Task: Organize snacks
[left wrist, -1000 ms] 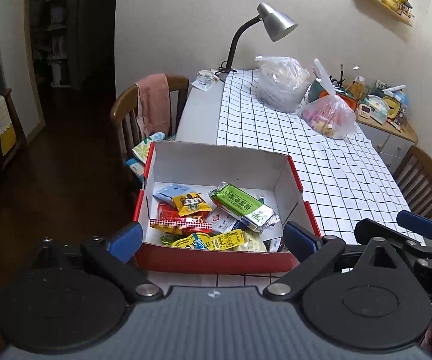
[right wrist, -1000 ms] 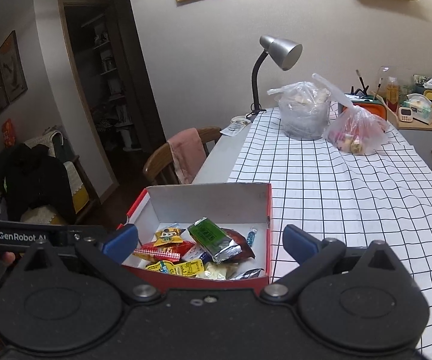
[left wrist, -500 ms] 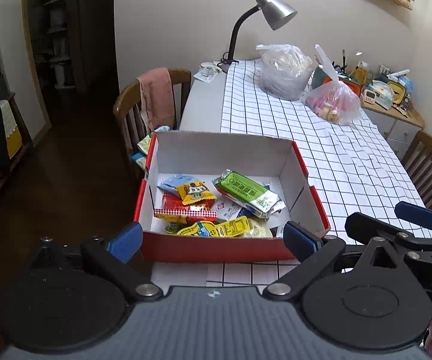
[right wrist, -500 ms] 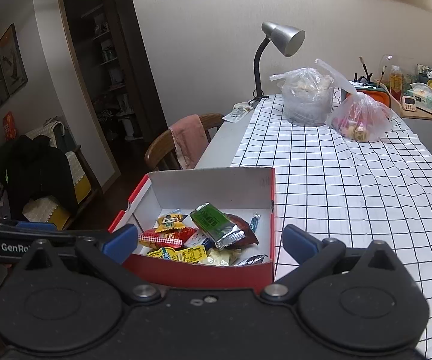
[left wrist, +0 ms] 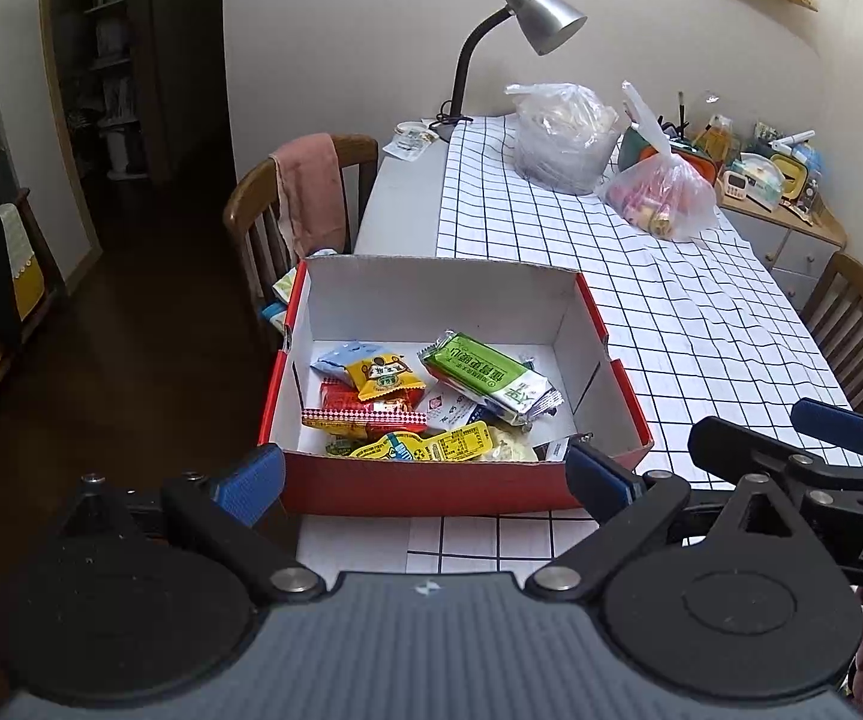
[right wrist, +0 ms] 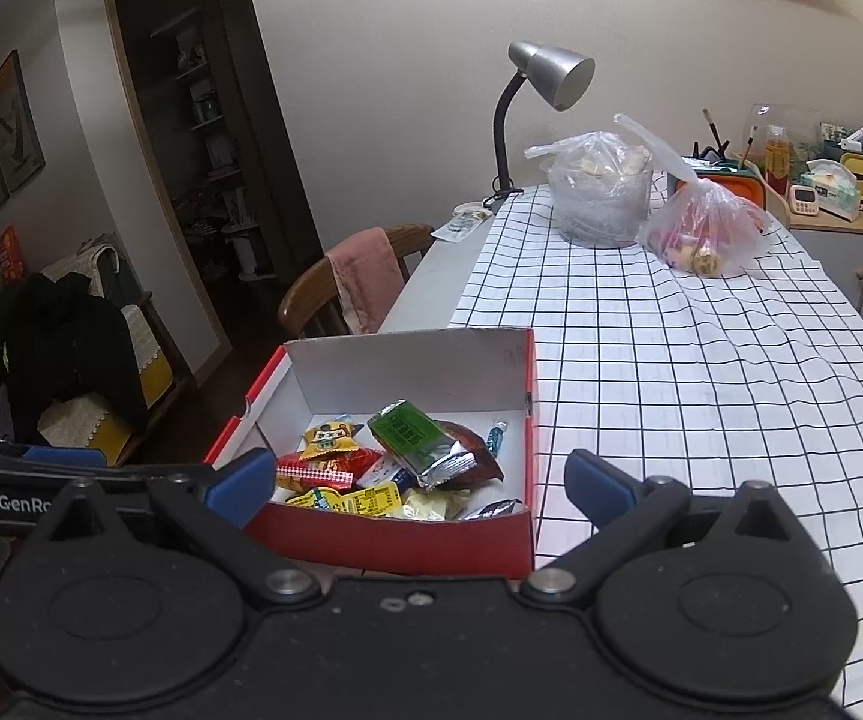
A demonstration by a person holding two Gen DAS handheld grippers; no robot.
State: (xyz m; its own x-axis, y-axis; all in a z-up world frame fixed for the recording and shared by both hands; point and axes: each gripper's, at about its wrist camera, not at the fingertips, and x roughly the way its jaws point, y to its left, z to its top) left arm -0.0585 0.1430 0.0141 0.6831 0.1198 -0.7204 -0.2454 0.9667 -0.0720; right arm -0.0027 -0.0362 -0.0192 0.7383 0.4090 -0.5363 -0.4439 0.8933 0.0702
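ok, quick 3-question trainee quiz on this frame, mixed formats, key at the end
1. True or false: both grippers, left gripper and right gripper, are open and empty.
2. Multiple choice: the green packet lies A) on the checked tablecloth, B) in the red box, C) in the pink bag.
3. Fill in: a pink towel hangs on the ____.

Key: 1 true; 2 B; 3 chair.

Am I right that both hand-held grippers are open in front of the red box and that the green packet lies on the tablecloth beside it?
Not quite. The green packet lies inside the red box, on top of the other snacks, as the left wrist view shows. The left hand-held gripper and right hand-held gripper are indeed open in front of it.
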